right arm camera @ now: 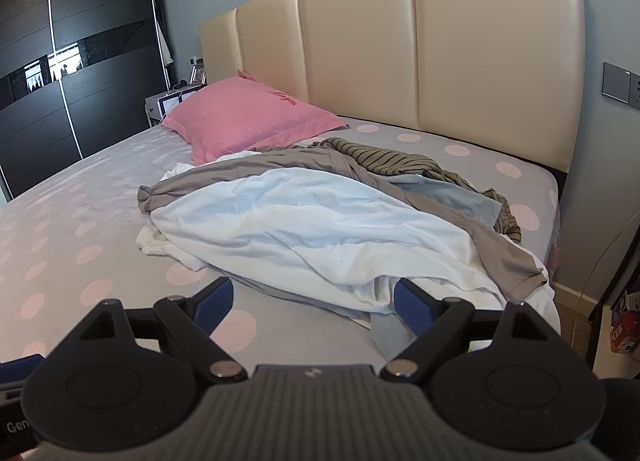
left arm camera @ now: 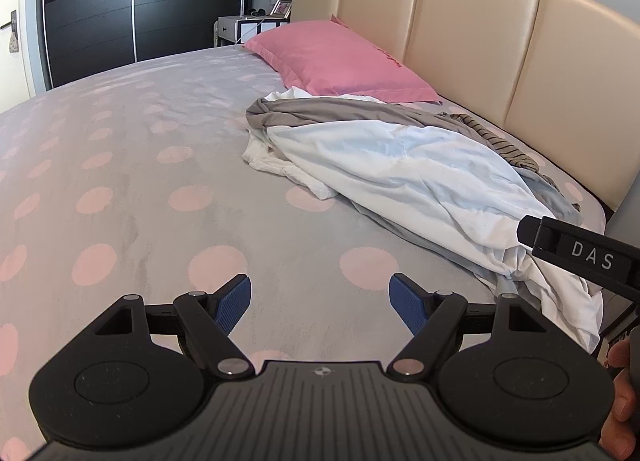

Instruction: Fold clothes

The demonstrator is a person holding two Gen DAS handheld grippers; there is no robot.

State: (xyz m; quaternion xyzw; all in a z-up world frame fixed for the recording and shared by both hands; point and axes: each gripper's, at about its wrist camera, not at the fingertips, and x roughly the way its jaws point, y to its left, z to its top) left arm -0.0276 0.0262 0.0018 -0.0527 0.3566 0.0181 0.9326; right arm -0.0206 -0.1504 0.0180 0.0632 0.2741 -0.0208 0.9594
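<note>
striped garment [right arm camera: 394, 159] half buried, hand [left arm camera: 622, 393] cropped

Bedspread [left arm camera: 140, 189] lies bare left of the clothes pile [left arm camera: 392, 165].

On the grey, pink-dotted bedsheet [right arm camera: 80, 221], the heap of crumpled clothes [right arm camera: 304, 221] lies centre; the pink pillow [right arm camera: 248, 117] sits behind it at eleven o'clock.

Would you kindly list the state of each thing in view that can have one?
left gripper: open, empty, above the sheet
right gripper: open, empty, at the pile's near edge
white garment: crumpled, unfolded, atop the pile
grey garment: crumpled, unfolded
striped garment: crumpled, unfolded
pink pillow: lying flat
wardrobe doors: shut
</note>
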